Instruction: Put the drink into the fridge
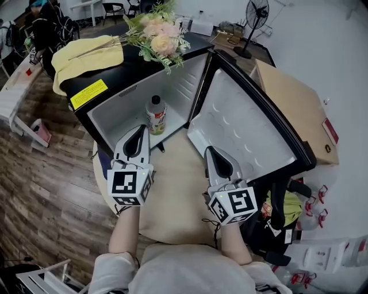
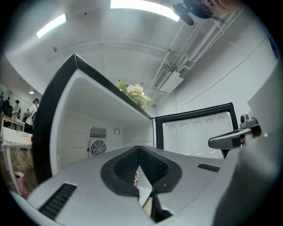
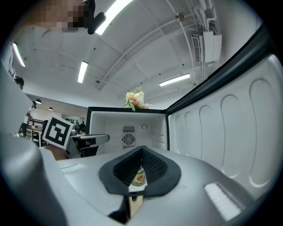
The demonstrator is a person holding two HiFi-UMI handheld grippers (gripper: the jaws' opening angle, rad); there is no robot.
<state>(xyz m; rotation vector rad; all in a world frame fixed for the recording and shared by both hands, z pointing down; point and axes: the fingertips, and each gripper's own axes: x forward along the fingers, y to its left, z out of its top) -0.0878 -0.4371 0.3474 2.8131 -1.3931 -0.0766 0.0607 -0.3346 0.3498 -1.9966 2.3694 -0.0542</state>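
The drink bottle [image 1: 156, 115], white-capped with a green and orange label, stands upright on the floor of the open fridge [image 1: 172, 86], near its front edge. My left gripper [image 1: 141, 130] is just in front of the bottle and apart from it, its jaws shut and empty. My right gripper [image 1: 210, 150] is to the right, in front of the open door [image 1: 241, 132], also shut and empty. In the right gripper view the bottle [image 3: 139, 177] shows through the slit below the joined tips of the right gripper [image 3: 141, 148]. The left gripper [image 2: 139, 148] view shows only a sliver of the bottle's label [image 2: 136, 178].
A bouquet of flowers [image 1: 158, 34] and a yellow cloth [image 1: 86, 57] lie on top of the fridge. A cardboard box [image 1: 293, 103] stands behind the door at the right. A standing fan [image 1: 256, 14] is at the back. A beige round mat [image 1: 172, 184] lies under the grippers.
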